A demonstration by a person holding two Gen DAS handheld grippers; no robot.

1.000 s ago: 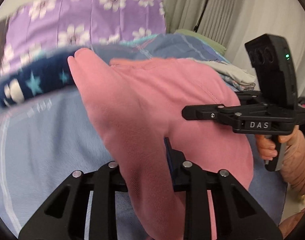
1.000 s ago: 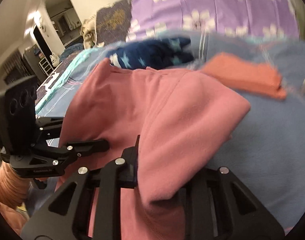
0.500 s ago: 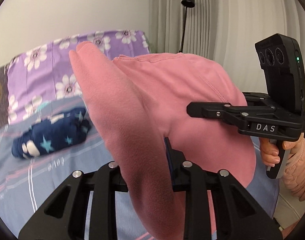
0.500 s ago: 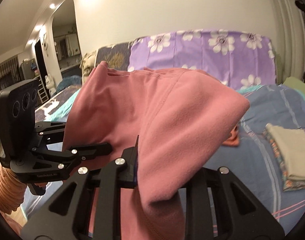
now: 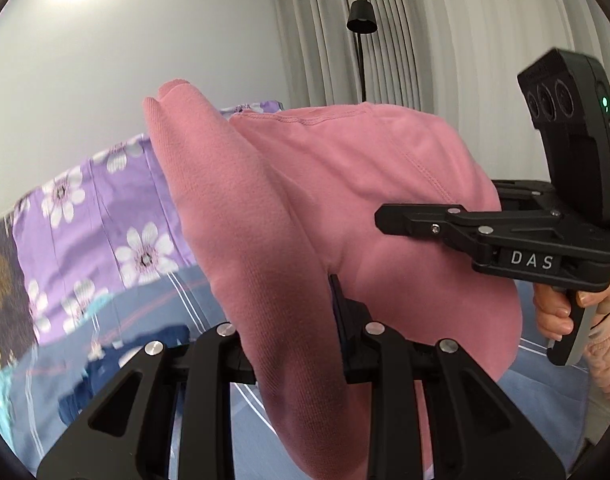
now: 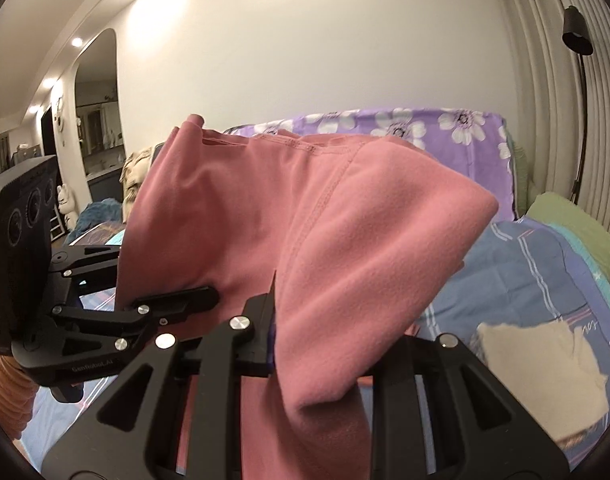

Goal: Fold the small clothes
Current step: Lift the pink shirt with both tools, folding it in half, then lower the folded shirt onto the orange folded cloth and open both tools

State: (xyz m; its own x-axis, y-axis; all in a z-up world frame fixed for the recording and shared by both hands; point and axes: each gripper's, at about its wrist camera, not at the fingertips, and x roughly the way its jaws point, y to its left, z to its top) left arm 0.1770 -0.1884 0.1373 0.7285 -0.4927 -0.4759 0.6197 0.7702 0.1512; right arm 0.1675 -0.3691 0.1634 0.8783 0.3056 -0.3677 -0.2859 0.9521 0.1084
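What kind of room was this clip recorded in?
Most likely a home bedroom: a bed with a blue striped sheet, a purple flowered cover behind it, long curtains and a floor lamp.

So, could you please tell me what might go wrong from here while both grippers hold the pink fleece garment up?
1. The left gripper and right gripper each pinch a bunched fold of the pink fleece garment; thick layers could slip free.
2. Lifted cloth fills both views, hiding much of the blue striped bedsheet, so laying it flat may be misjudged.
3. It might land on the folded cream cloth.
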